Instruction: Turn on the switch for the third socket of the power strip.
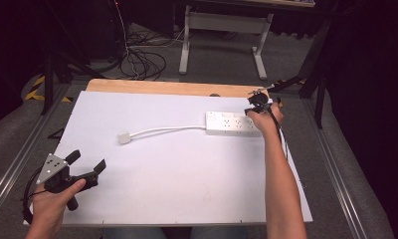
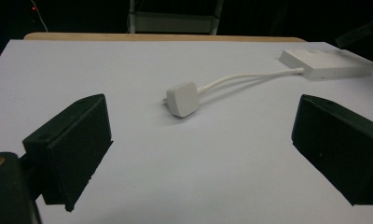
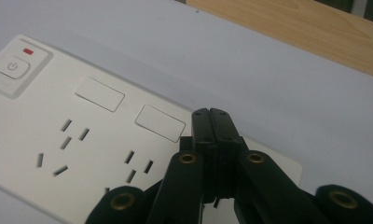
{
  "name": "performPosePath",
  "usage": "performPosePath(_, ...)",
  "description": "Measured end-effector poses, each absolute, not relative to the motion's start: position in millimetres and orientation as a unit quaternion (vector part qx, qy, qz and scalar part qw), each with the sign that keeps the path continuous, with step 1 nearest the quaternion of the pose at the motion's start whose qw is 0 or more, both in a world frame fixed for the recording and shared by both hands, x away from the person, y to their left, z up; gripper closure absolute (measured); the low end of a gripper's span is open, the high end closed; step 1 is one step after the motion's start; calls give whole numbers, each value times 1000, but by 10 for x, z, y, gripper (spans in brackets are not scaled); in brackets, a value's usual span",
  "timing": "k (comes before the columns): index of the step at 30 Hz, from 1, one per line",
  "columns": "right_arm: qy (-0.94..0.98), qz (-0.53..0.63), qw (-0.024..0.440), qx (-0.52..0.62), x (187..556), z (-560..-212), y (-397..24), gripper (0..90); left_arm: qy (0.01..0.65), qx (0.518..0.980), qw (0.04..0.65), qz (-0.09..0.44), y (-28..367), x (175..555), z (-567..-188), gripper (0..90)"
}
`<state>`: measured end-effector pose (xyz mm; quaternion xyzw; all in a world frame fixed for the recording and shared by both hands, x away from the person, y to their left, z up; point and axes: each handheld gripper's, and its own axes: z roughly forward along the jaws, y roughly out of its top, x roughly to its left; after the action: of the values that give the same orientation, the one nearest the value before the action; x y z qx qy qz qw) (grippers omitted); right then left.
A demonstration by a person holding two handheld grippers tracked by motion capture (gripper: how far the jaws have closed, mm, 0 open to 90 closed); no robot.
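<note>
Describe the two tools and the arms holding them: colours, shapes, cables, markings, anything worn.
Both are black. The left tool has two blocky rectangular jaws, a grey three-cornered plate on top and a black cable trailing behind. The right tool has flat jaws on linked arms with brass-coloured pivot rings. The forearms are bare, with no sleeves or gloves visible.

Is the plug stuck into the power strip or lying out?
Out. The plug lies loose on the table, away from the power strip.

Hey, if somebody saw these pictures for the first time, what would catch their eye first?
Probably the white power strip at the far right of the white table, with the right gripper shut and poised over its end. Next, its white plug lying mid-table, framed between the jaws of the open left gripper.
</note>
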<state>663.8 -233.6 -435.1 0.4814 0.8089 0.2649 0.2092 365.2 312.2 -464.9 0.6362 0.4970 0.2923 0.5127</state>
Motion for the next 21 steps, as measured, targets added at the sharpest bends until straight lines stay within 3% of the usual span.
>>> performPosePath(21, 807, 252, 217, 488, 6667, -4433, -2348, 900, 498, 637, 512, 291, 3116, 3650, -4652, 53)
